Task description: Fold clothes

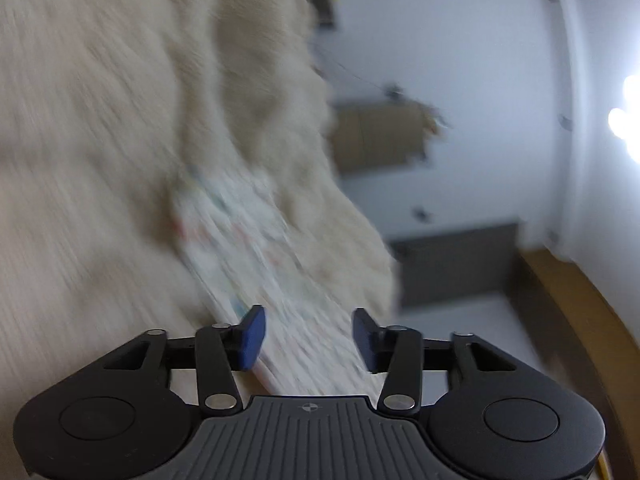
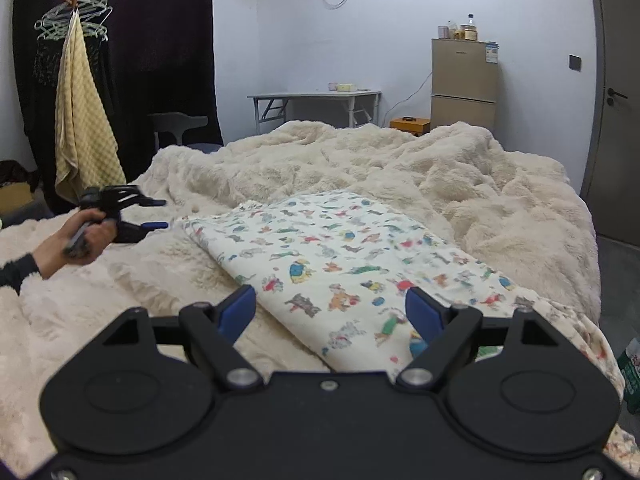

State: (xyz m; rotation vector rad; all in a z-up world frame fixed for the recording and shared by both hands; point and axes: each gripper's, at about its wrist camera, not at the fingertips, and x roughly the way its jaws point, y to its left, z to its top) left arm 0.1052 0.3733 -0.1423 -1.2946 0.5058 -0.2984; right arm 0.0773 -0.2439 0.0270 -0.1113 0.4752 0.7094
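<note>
Far left in the right wrist view, a yellow checked towel (image 2: 82, 120) hangs from a cluster of hangers (image 2: 76, 20) against a dark curtain. Below it a hand (image 2: 90, 236) in a dark sleeve grips the left gripper (image 2: 160, 214), held just above the fluffy cream blanket (image 2: 360, 160); its blue-tipped fingers point at the near corner of the printed cloth and stand apart with nothing between them. In that gripper's own blurred view, the left gripper (image 1: 308, 338) shows blue pads parted, the cloth's edge running beneath the gap, not pinched.

Centre now: the printed cloth (image 2: 340, 256), white with small cartoon animals, lies folded flat on the blanket. The right gripper (image 2: 330, 312) hovers over its near end, jaws wide, holding nothing.

Behind, a grey folding table (image 2: 316, 98). To the right, a tan fridge (image 2: 464, 84) carries a blue-and-white sticker (image 2: 491, 54), too small to read. At the far right edge, a green package (image 2: 632, 368); its printing is not legible.
</note>
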